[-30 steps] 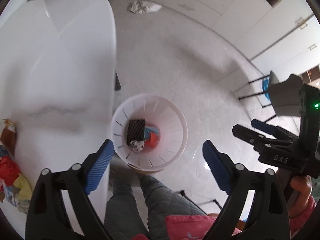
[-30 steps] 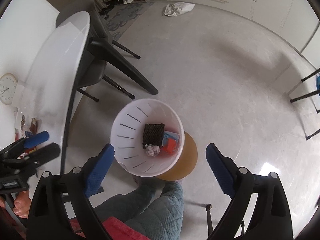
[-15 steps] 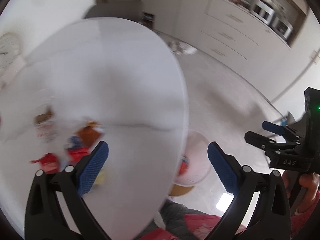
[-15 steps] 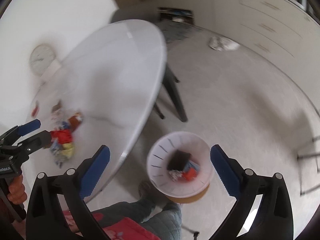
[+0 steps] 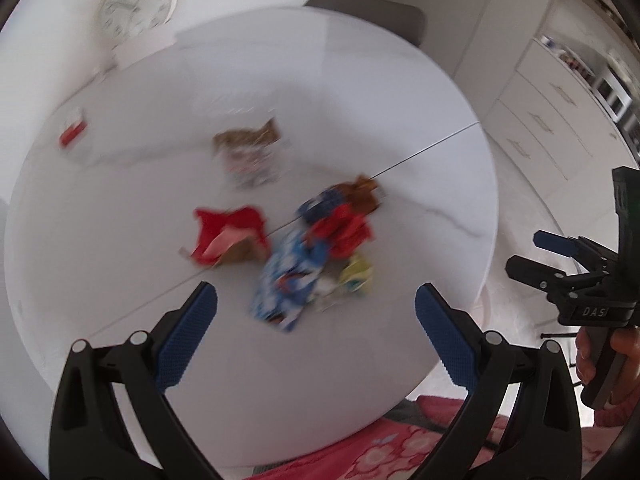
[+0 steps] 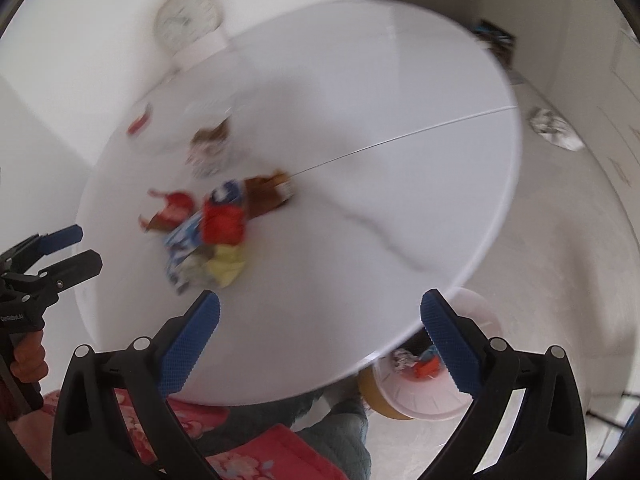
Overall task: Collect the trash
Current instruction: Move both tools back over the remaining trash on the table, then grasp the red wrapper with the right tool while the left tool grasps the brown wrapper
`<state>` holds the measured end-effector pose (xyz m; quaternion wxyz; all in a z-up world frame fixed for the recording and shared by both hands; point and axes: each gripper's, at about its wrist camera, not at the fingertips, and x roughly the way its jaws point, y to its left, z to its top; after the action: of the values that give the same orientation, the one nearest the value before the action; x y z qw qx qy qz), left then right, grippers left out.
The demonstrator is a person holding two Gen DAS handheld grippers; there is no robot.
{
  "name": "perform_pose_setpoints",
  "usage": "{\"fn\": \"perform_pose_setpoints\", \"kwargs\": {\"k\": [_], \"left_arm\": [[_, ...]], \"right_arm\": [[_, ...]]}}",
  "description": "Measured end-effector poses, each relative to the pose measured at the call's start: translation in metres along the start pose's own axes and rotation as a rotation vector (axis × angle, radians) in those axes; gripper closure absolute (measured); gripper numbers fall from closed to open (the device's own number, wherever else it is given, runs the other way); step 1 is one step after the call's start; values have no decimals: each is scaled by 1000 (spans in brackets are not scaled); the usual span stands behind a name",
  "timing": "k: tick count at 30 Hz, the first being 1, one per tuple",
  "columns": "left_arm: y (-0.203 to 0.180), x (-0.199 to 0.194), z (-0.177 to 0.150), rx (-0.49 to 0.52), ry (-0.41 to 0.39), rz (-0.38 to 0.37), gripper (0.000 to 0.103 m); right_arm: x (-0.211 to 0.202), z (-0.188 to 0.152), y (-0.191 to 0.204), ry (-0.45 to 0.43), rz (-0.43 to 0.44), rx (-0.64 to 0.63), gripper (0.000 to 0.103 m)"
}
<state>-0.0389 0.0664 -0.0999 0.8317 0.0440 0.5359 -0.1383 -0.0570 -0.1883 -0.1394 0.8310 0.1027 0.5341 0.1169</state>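
Although both views are smeared by motion blur, the trash pile (image 5: 320, 248) is plain enough: crumpled wrappers lying on the white round table (image 5: 400, 120), at centre frame in the left wrist view and left of centre in the right wrist view (image 6: 212, 232). A red wrapper (image 5: 228, 232) lies just left of the pile, a brown-and-white packet (image 5: 250, 156) above it, and a small red item (image 5: 72, 134) well apart at the upper left. None of these is touched by either tool.

Left gripper (image 5: 316, 332): jaws spread wide, having just been opening, nothing between the blue pads; it hangs above the table's near edge, below the pile in frame. Right gripper (image 6: 320, 340): jaws likewise spread wide, having just been opening, and empty.

White bin (image 6: 424, 384): lower right of the right wrist view, partly hidden under the table edge, with scraps visible inside. A wall clock (image 5: 138, 2) sits at upper left. A crumpled white object (image 6: 556, 128) lies on the floor at right.
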Motion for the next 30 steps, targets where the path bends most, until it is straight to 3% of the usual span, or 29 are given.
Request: {"fn": "perform_pose_setpoints", "kwargs": {"k": [10,15,17,20,22,24,30], "left_arm": [[32,7,-26,-71,30,26,8],[46,17,-29,-103,37,10,8],[50,22,-29,-107,42,9,8],[54,31,-26,-104,46,-1,8],[55,36,-24,-91,52,-1,8],[55,41,-22,-73,60,-6,8],[51,51,-16,-36,71,-39,8]], "right_arm": [[58,36,53,80,126,-73,4],[92,53,78,132,146,-93,12],[102,55,84,153,135,-97,18],[116,57,86,186,142,-86,35],[121,58,83,202,143,-81,55],[122,58,80,203,146,-71,67],[110,61,68,152,155,-39,69]]}}
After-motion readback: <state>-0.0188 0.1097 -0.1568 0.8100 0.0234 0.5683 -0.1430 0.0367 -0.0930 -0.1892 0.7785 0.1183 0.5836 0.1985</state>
